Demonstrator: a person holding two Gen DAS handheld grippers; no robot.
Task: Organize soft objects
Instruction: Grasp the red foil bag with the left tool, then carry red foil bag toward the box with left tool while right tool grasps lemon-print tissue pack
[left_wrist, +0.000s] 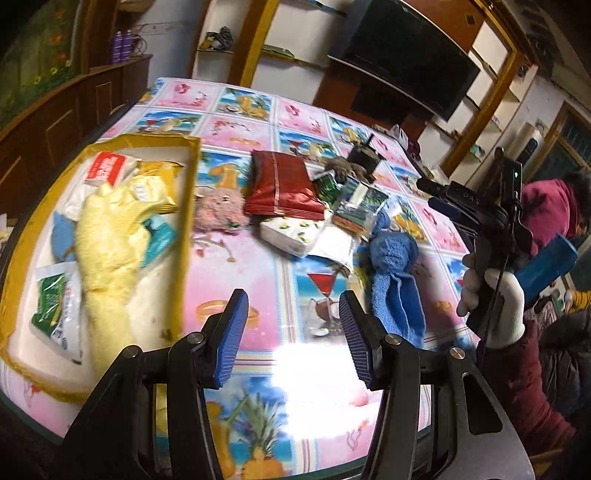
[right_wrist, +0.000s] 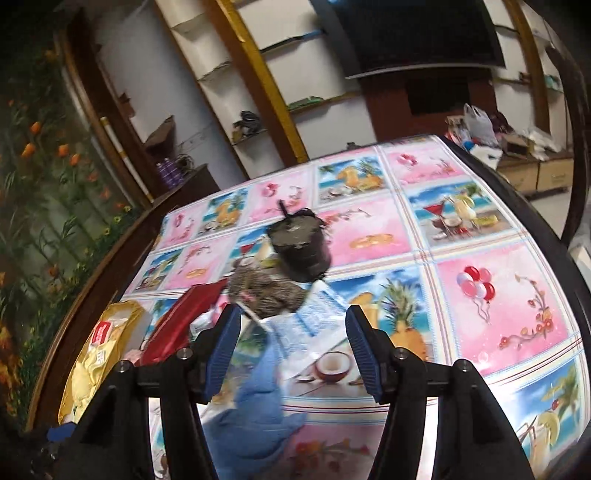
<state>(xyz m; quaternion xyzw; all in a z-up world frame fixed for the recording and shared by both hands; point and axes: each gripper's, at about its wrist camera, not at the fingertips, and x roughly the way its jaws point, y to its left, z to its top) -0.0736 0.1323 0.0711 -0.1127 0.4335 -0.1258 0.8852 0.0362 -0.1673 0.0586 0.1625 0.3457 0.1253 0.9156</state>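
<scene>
**Both grippers empty above the patterned table**

Blue ribbed pads of the left gripper (left_wrist: 293, 336) fill the 6 o'clock edge of the left wrist view, jaws apart with only the glossy tablecloth (left_wrist: 258, 280) showing between them. At 9 o'clock lies a gold-rimmed box (left_wrist: 188, 192) already holding soft goods: a yellow towel (left_wrist: 107, 251) draped lengthwise over several plastic packets, with a red-and-white packet (left_wrist: 105, 168) at its far end. Just beside the box's right wall sits a pink fluffy item (left_wrist: 221, 214). Toward 12 o'clock from the pads a red foil pouch (left_wrist: 284, 188) rests against a white tissue pack (left_wrist: 291, 234) printed with small lemons, and clear packets are piled to their right. A blue towel (left_wrist: 395, 273) lies at 2 o'clock of the pads, near the right finger but apart from it. At 3 o'clock a white-gloved hand (left_wrist: 495, 299) with a maroon sleeve grips the other tool's handle.

From the right wrist view, the right gripper (right_wrist: 291, 347) also stands apart and clamps nothing; the blue towel (right_wrist: 258, 398) lies blurred on the table below its left finger. A grey furry item (right_wrist: 262, 291) sits at 12 o'clock, with a dark round container (right_wrist: 303, 251) just beyond it.
</scene>
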